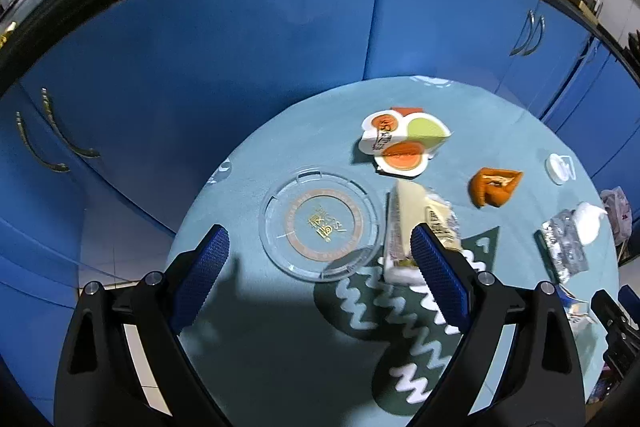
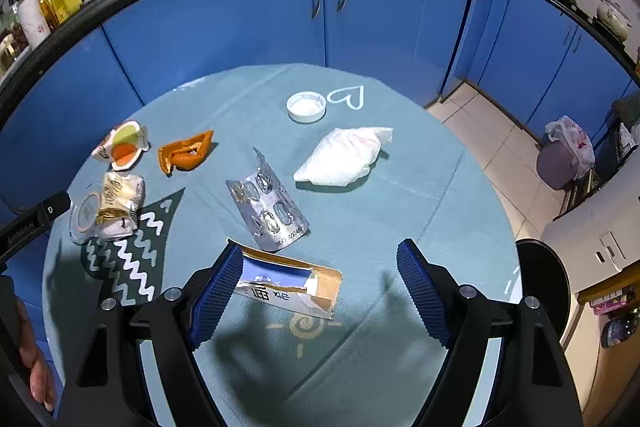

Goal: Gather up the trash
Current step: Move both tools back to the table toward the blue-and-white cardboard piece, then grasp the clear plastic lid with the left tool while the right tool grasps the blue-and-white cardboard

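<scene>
A round table with a teal cloth (image 2: 400, 195) holds scattered trash. My left gripper (image 1: 320, 247) hangs open above a clear plastic lid (image 1: 320, 227); a cream wrapper (image 1: 416, 223) lies by its right finger. Farther off are a white, orange and green package (image 1: 404, 143) and an orange wrapper (image 1: 496, 187). My right gripper (image 2: 320, 259) is open over a torn cardboard box (image 2: 288, 287), which lies close to the left finger, not gripped. Beyond it lie a silver blister pack (image 2: 268, 203), a crumpled white tissue (image 2: 344, 159) and a white cap (image 2: 306, 107).
Blue cabinets (image 2: 240, 19) curve behind the table, under a crowded counter. On the tiled floor to the right stands a bin with a plastic bag (image 2: 564, 159). A black round object (image 2: 544, 291) sits by the table's right edge. A hand (image 2: 36, 375) shows at lower left.
</scene>
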`<state>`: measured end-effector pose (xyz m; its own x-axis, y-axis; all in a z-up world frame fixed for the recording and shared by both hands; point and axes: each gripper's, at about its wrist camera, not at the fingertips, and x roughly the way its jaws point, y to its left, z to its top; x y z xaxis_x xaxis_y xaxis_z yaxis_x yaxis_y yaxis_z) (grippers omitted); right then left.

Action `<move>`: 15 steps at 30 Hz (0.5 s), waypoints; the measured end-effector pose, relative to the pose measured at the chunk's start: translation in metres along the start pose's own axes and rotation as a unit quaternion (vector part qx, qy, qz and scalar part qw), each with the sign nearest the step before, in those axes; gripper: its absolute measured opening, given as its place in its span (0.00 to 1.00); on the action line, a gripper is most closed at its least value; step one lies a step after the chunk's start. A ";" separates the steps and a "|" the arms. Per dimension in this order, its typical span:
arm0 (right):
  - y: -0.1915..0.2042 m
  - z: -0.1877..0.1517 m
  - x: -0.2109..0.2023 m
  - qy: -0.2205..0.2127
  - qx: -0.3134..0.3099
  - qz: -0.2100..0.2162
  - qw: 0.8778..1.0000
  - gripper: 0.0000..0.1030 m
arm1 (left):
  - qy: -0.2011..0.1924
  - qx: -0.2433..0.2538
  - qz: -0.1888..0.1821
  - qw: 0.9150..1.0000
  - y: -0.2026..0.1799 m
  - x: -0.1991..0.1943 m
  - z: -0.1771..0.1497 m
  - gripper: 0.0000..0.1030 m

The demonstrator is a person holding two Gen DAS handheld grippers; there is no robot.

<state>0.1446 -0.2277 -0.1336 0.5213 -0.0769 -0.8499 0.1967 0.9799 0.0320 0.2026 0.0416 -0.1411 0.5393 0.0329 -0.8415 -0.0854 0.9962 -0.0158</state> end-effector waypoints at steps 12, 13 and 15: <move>0.010 0.001 0.024 0.026 -0.009 -0.008 1.000 0.75 | 0.030 0.011 -0.008 0.999 0.000 0.041 0.004 0.89; 0.011 0.001 0.025 0.027 -0.009 -0.008 1.000 0.75 | 0.029 0.013 -0.007 0.999 -0.001 0.042 0.004 0.89; 0.011 0.002 0.027 0.029 -0.010 -0.009 0.999 0.75 | 0.029 0.015 -0.002 0.999 -0.003 0.048 0.007 0.89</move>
<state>0.1624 -0.2189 -0.1555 0.4686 -0.0847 -0.8793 0.1885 0.9820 0.0058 0.2344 0.0410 -0.1780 0.4893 0.0259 -0.8717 -0.0585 0.9983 -0.0032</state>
